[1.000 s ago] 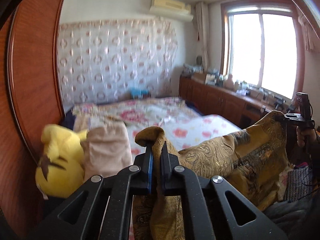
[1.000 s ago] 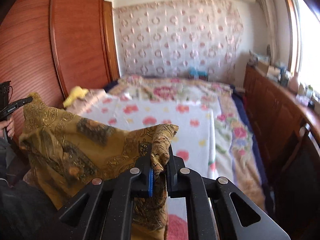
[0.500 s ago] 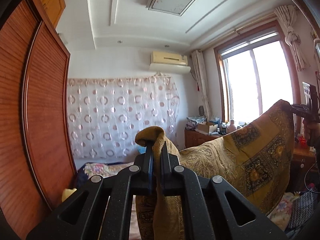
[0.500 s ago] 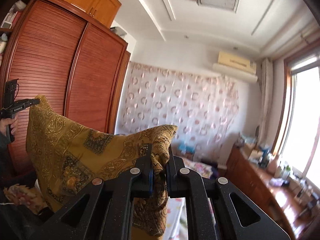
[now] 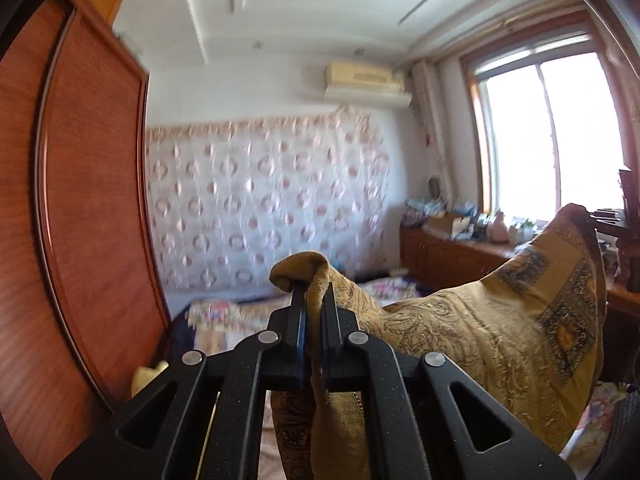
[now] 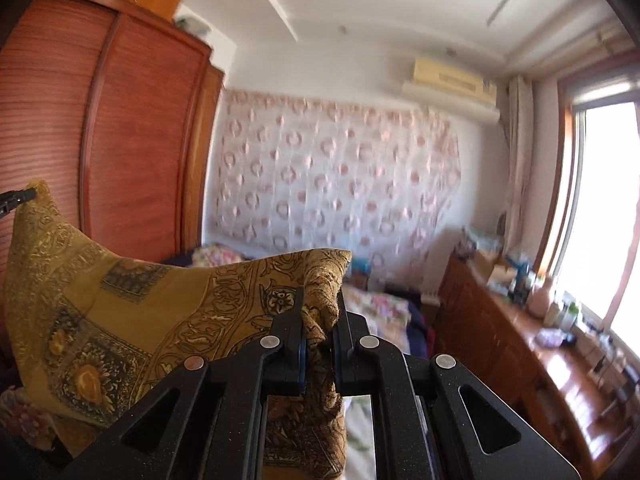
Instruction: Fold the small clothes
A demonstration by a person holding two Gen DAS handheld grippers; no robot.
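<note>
Two grippers each pinch one upper corner of a mustard-gold patterned cloth (image 5: 480,328), which hangs spread in the air between them. In the left wrist view, the left gripper (image 5: 313,296) stands at 6 o'clock, its jaws pressed together on a bunched corner whose fold curls over the fingertips; the fabric runs from there toward 3 o'clock, sagging in the middle and rising to its other corner at the frame's right edge, where the right gripper (image 5: 600,216) clamps it. In the right wrist view, the right gripper (image 6: 320,304) at 6 o'clock has its jaws squeezed on the crumpled corner, and the cloth (image 6: 120,312) stretches toward 9 o'clock, where the dark tip of the left gripper (image 6: 16,198) grips the far corner. Below and beyond the cloth lies a bed (image 5: 224,312) under a floral cover. A reddish wooden wardrobe (image 6: 132,152) fills the 9 to 11 o'clock sector. At 3 to 4 o'clock a low wooden cabinet (image 6: 520,344) carries blurred small items beneath a bright window (image 5: 548,140). Farthest off, a circle-patterned curtain (image 6: 336,176) covers the back wall, with an air conditioner (image 6: 452,76) above at 1 o'clock.
</note>
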